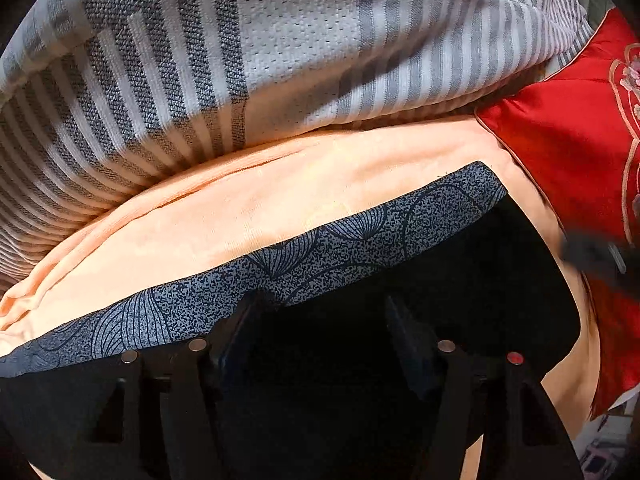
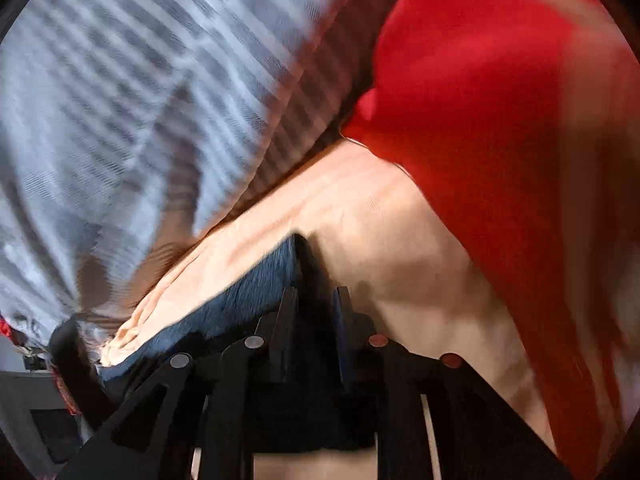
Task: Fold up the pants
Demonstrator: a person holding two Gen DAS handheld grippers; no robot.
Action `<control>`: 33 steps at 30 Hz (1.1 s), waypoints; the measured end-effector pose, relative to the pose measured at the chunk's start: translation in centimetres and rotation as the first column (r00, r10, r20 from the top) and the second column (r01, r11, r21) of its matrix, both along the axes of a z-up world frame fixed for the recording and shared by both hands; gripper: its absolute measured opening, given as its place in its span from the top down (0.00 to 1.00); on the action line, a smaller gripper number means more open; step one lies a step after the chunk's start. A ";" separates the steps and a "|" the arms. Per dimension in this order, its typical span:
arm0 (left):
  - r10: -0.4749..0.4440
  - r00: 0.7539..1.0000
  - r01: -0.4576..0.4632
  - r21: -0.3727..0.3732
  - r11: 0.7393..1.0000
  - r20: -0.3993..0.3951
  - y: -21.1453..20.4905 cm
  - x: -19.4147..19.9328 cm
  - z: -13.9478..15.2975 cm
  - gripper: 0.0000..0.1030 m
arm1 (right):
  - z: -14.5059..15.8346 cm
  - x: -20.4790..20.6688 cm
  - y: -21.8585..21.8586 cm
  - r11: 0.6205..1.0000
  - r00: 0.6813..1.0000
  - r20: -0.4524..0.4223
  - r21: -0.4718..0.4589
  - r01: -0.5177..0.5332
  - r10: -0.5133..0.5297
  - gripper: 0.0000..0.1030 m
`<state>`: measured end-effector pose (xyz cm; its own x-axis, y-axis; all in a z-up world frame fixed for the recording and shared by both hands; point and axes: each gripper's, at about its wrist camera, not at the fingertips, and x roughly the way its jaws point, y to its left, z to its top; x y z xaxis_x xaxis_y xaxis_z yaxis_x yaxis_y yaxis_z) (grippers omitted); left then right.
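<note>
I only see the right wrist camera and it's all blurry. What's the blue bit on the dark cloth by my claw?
Observer: The left wrist view is sharp. It is a patterned band along the edge of the black pants, speckled blue-grey with fan-shaped line drawings.
Child: Where's my other claw?
Observer: The left claw hangs open over the black cloth, just below that band.
Child: Is the red thing plain?
Observer: No, the red cushion has pale embroidered flowers near its edge.
</note>
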<state>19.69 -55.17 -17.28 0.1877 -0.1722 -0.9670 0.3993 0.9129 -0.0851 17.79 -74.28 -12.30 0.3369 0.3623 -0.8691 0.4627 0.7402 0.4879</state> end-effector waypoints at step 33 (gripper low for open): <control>-0.066 0.998 0.064 0.045 0.997 0.024 -1.2 -5.1 1.4 0.34 | -1.1 -7.3 2.7 0.953 0.953 -0.030 0.031 0.301 -0.300 0.53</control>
<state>14.62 -56.42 -15.89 0.2025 -0.1424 -0.9689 0.4595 0.8875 -0.0344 10.51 -71.62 -13.37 0.4139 0.2778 -0.8669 0.6733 0.5476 0.4969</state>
